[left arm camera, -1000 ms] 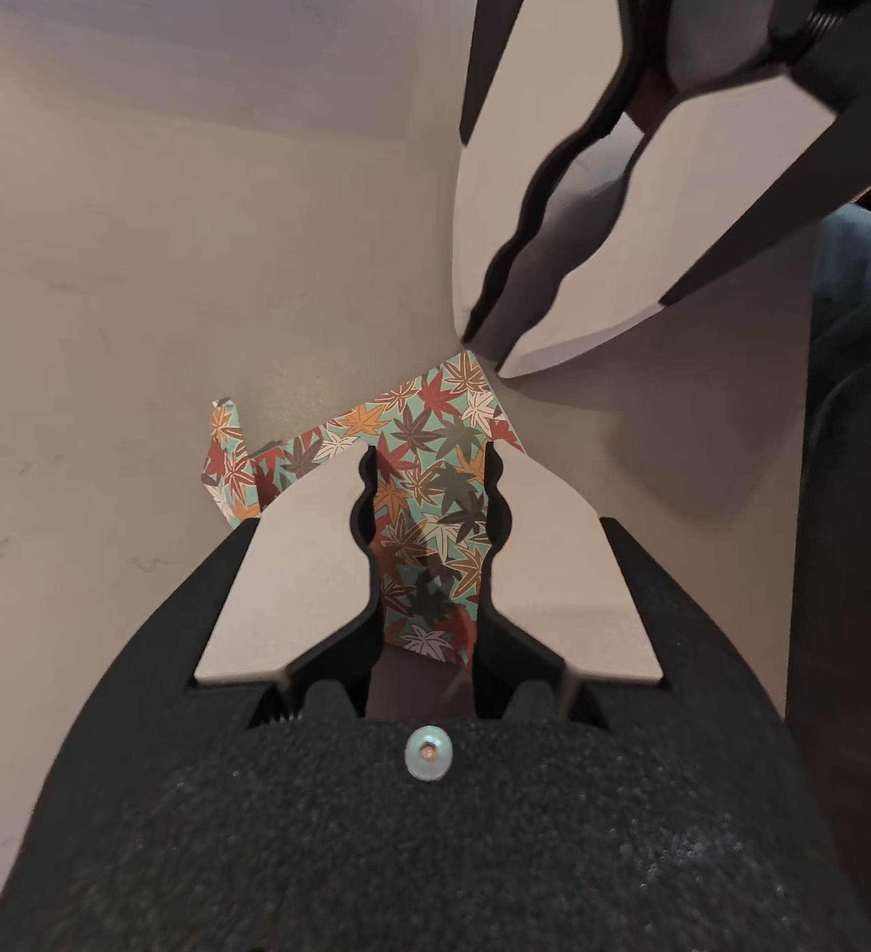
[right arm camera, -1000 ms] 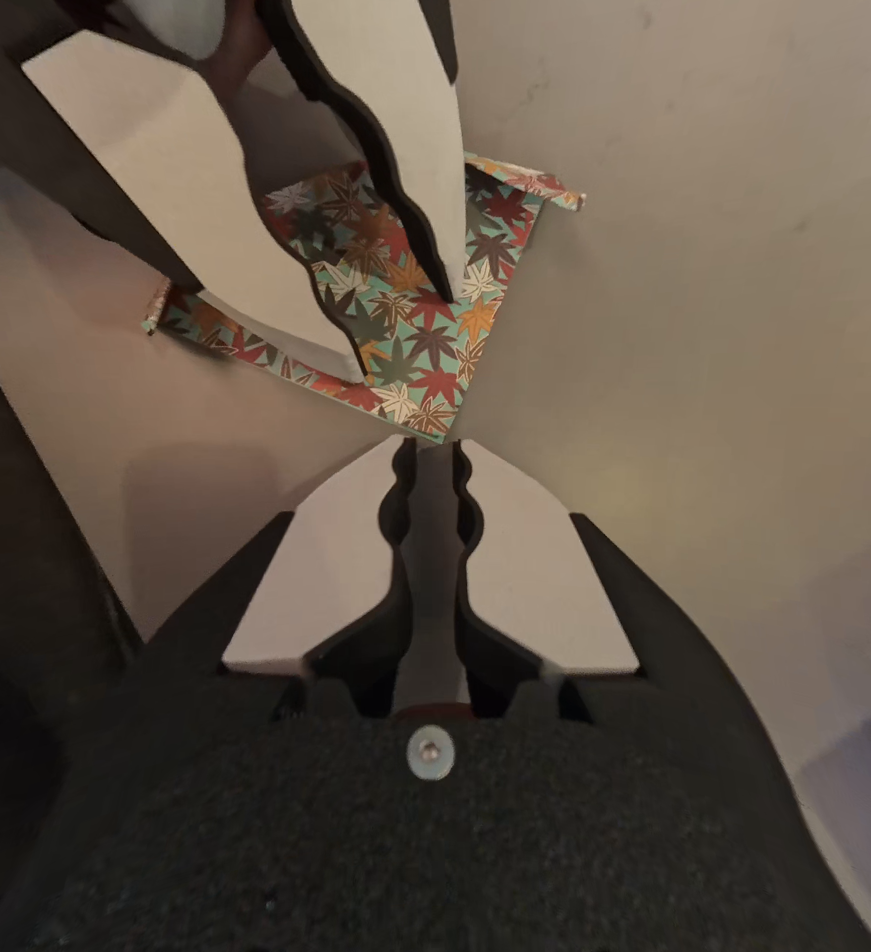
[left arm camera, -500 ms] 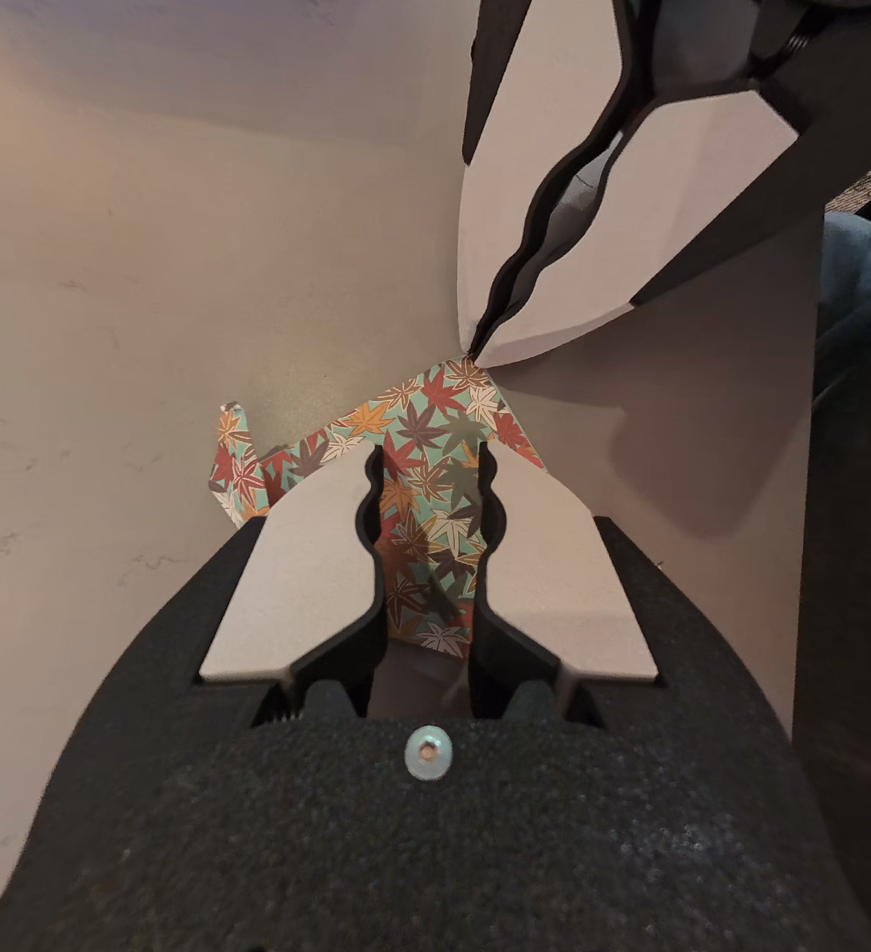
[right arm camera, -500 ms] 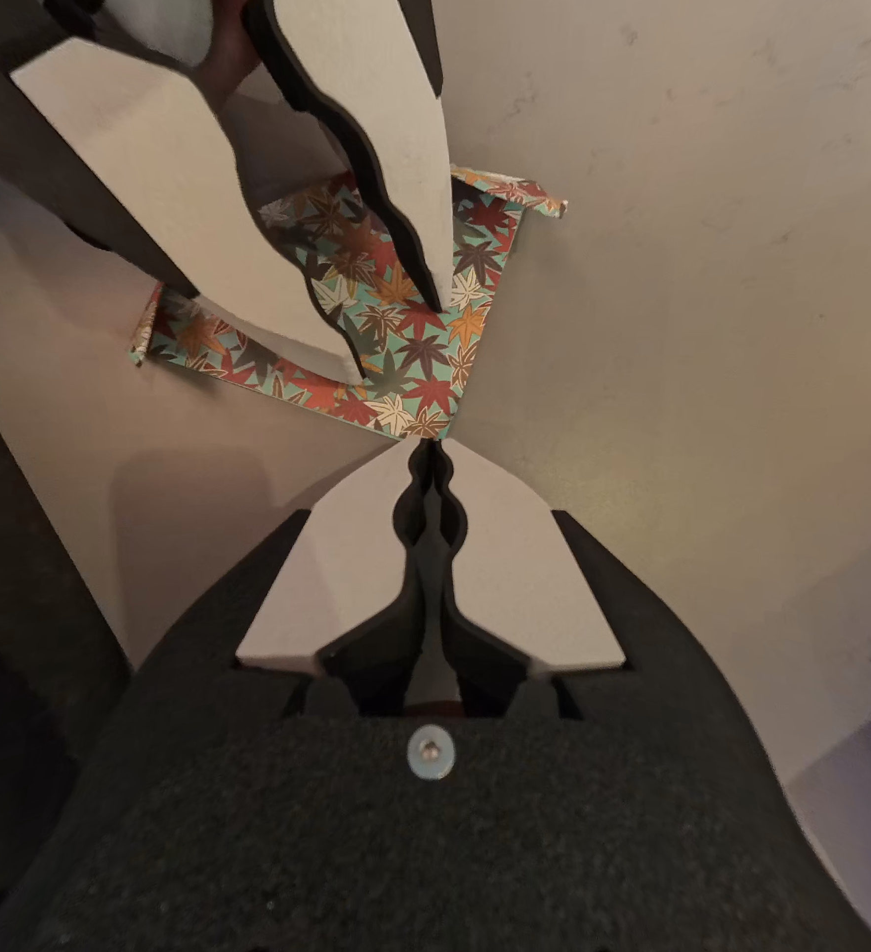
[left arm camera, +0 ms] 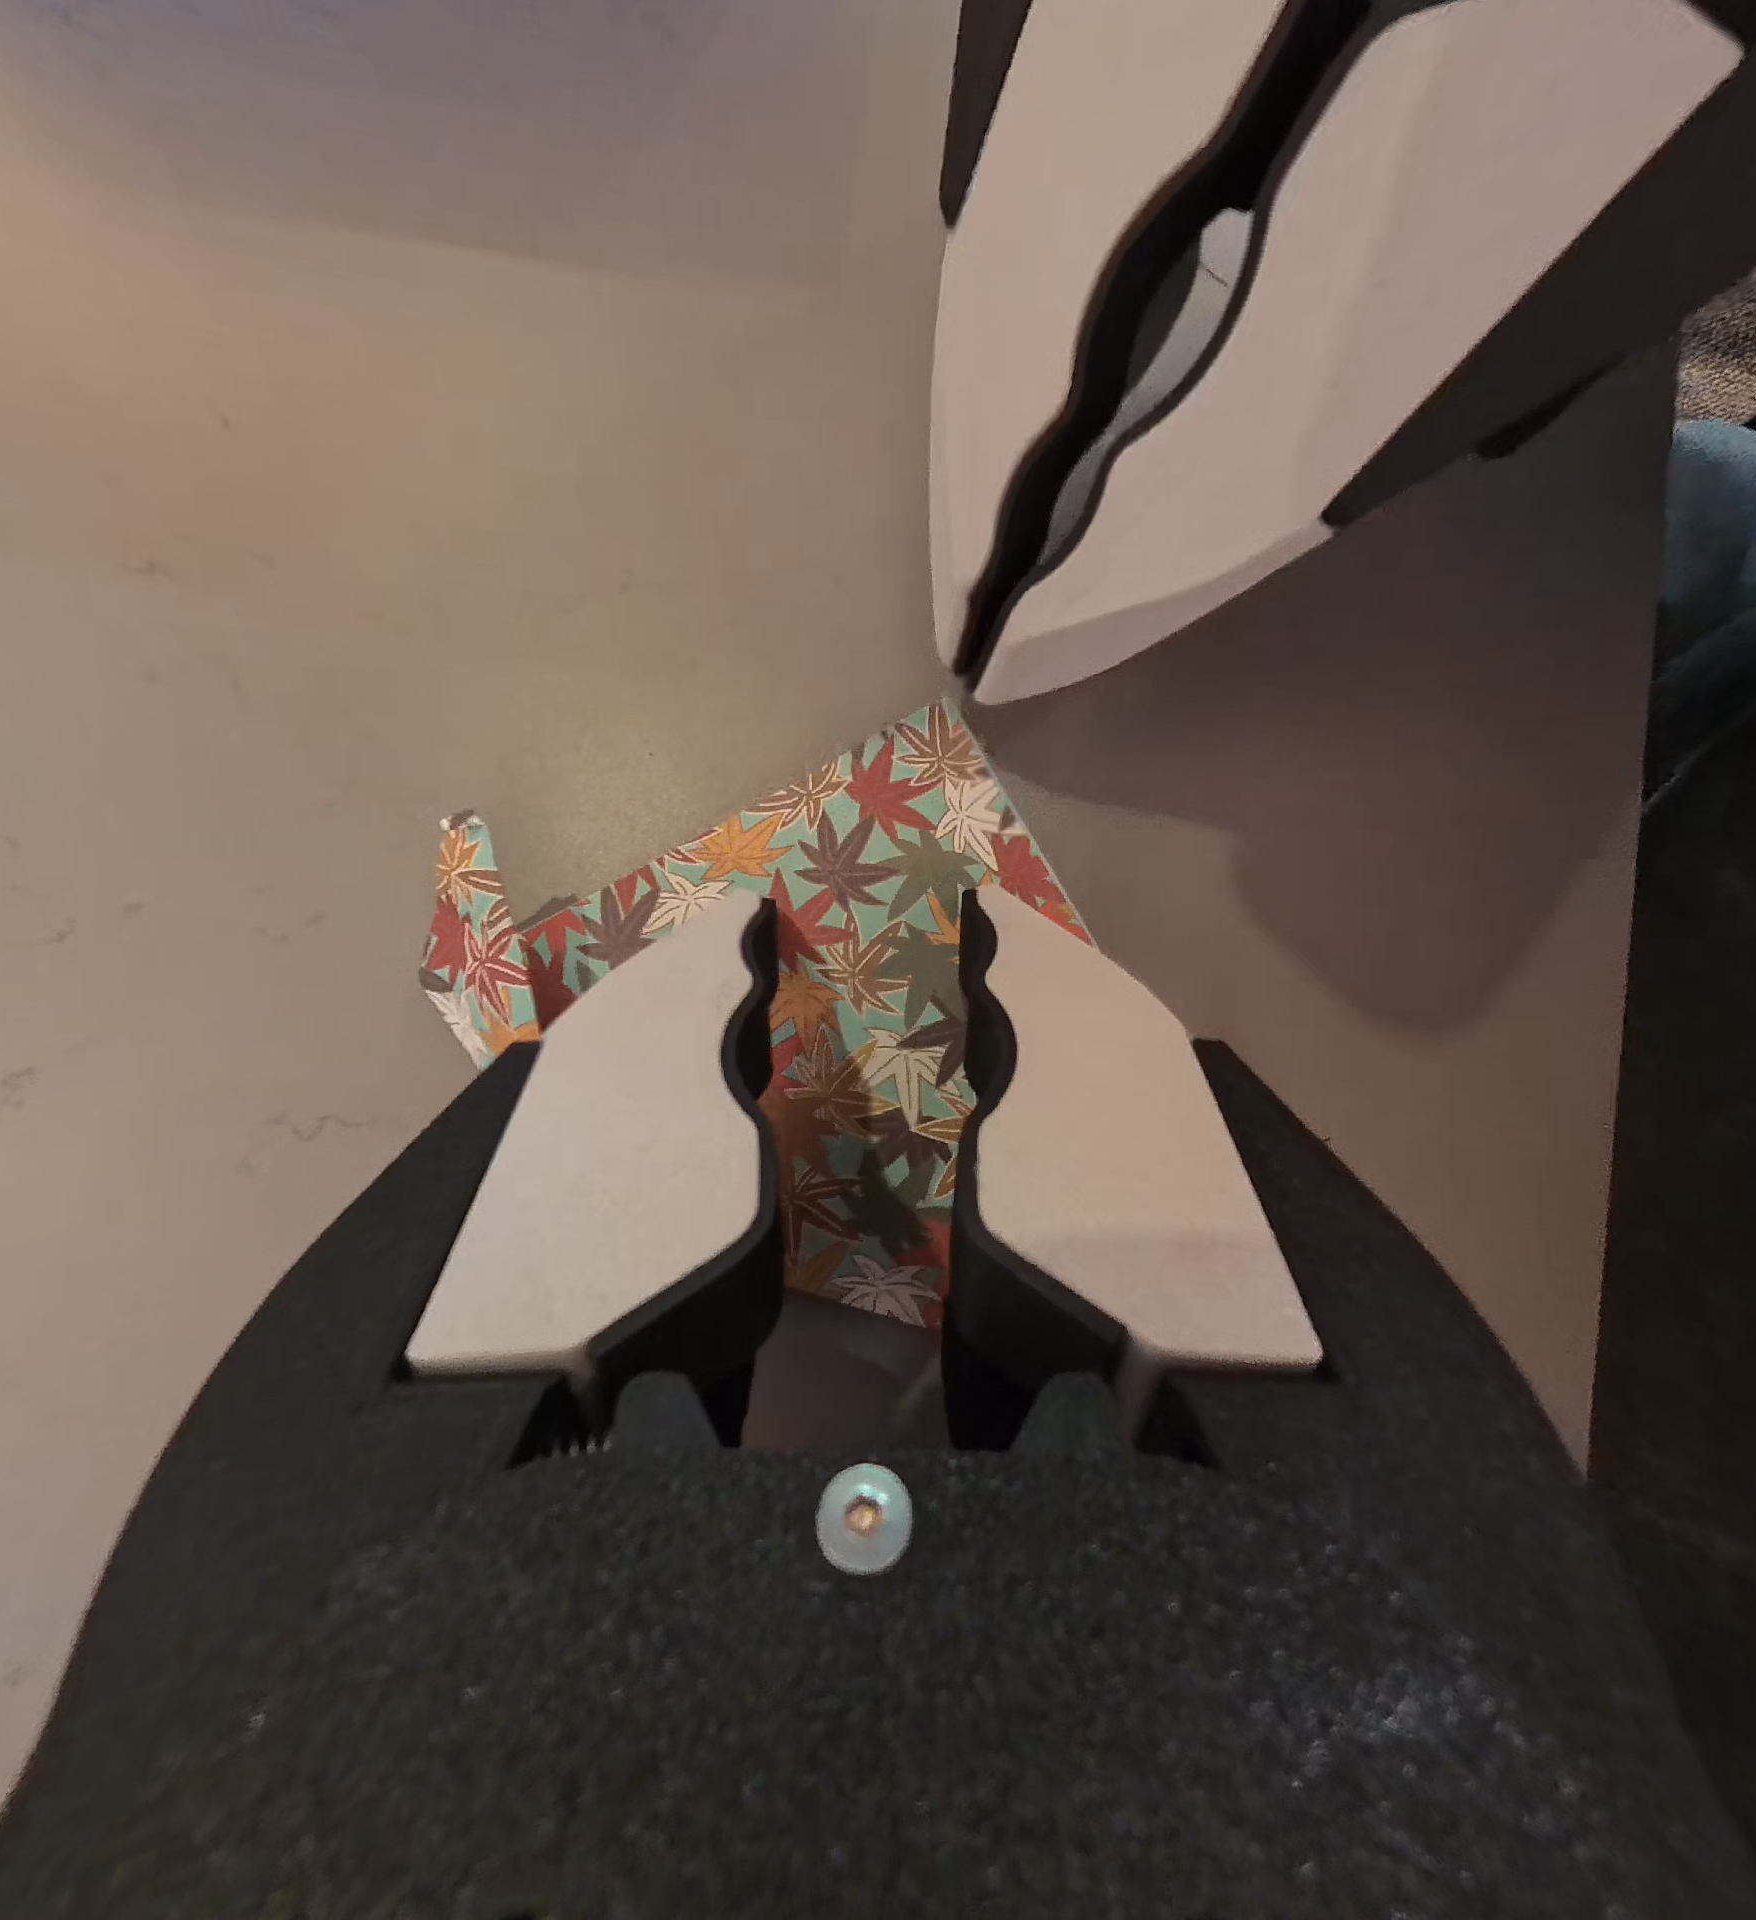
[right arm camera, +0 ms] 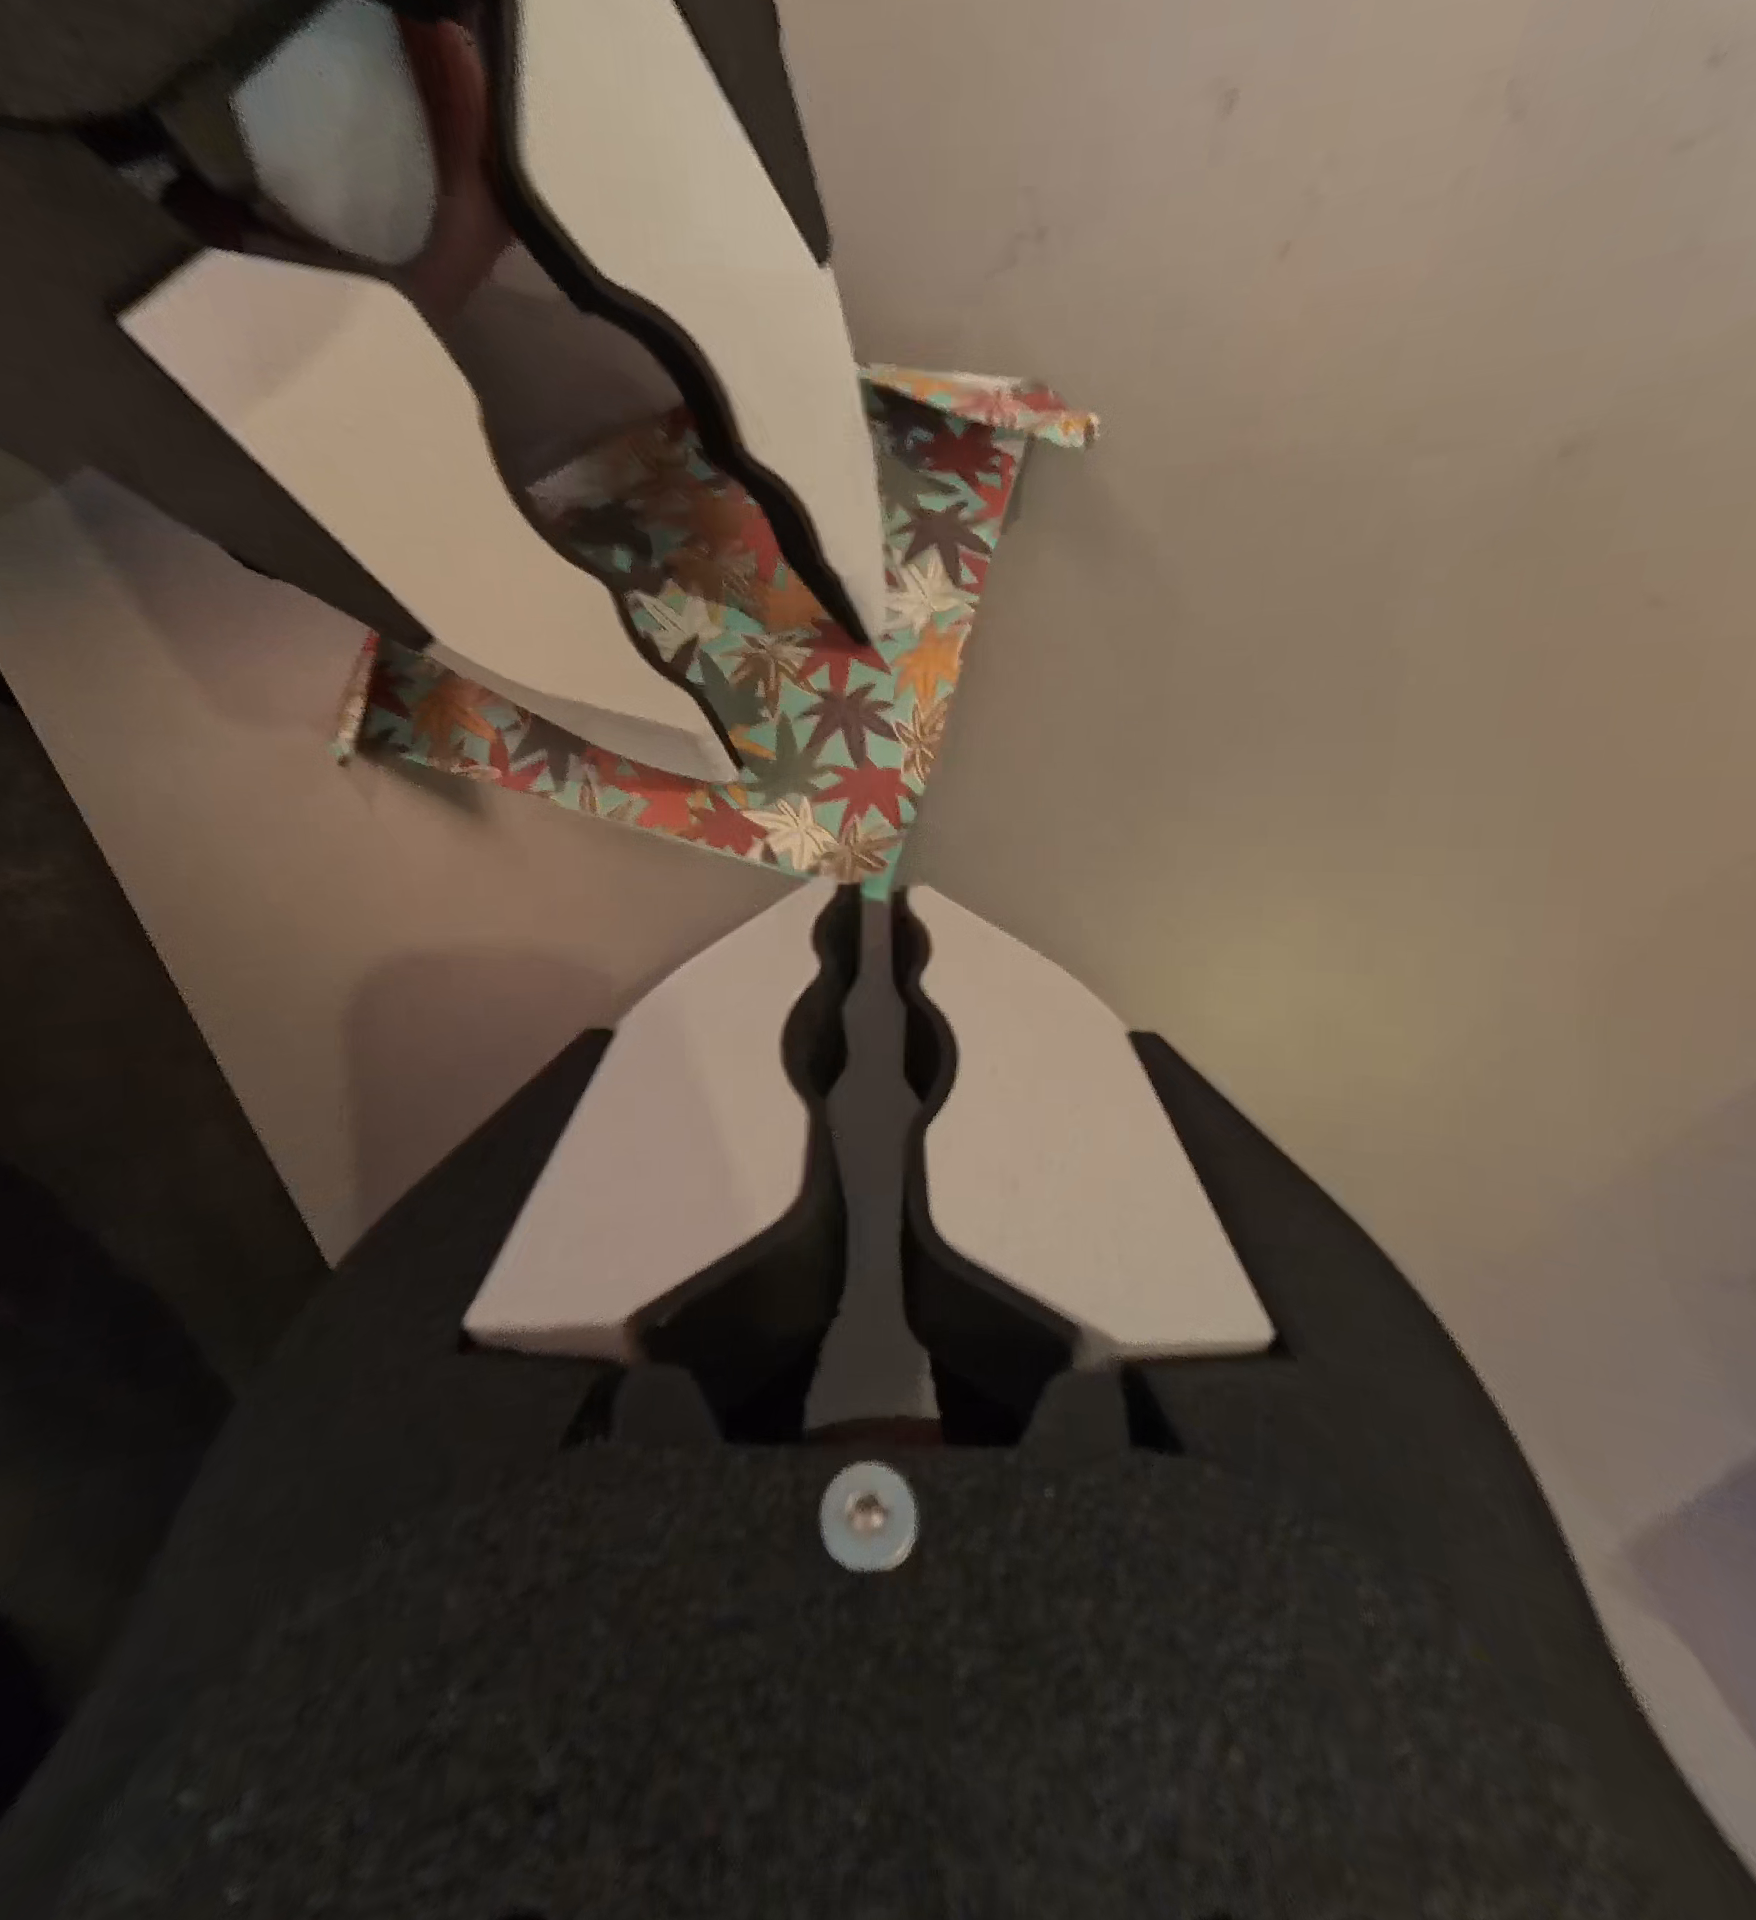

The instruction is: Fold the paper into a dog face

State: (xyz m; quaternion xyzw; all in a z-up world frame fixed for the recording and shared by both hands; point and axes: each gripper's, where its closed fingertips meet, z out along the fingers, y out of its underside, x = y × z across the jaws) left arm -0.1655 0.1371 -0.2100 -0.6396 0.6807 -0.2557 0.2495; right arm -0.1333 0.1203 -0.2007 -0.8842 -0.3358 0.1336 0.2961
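A folded paper printed with coloured leaves lies on the beige table. One folded flap stands up at its left. My left gripper is open, with its fingers spread over the middle of the paper. My right gripper comes in from the upper right, its jaws shut on the paper's far pointed corner. In the right wrist view the right gripper pinches the near corner of the paper, and the open left gripper stands over the paper beyond it. Flaps stick up at both ends.
The table's edge runs down the right of the left wrist view, with a dark drop and a blue cloth beyond it. In the right wrist view that edge and the dark floor lie at the left. Bare table stretches to the right. Some 4 centimetres of space lies between my two pairs of fingers. About 5 centimetres separates my left fingertips from the folded flap.
My right gripper's jaws have closed, from apart to shut, on the paper's pointed corner. The left gripper has stayed open over the paper.
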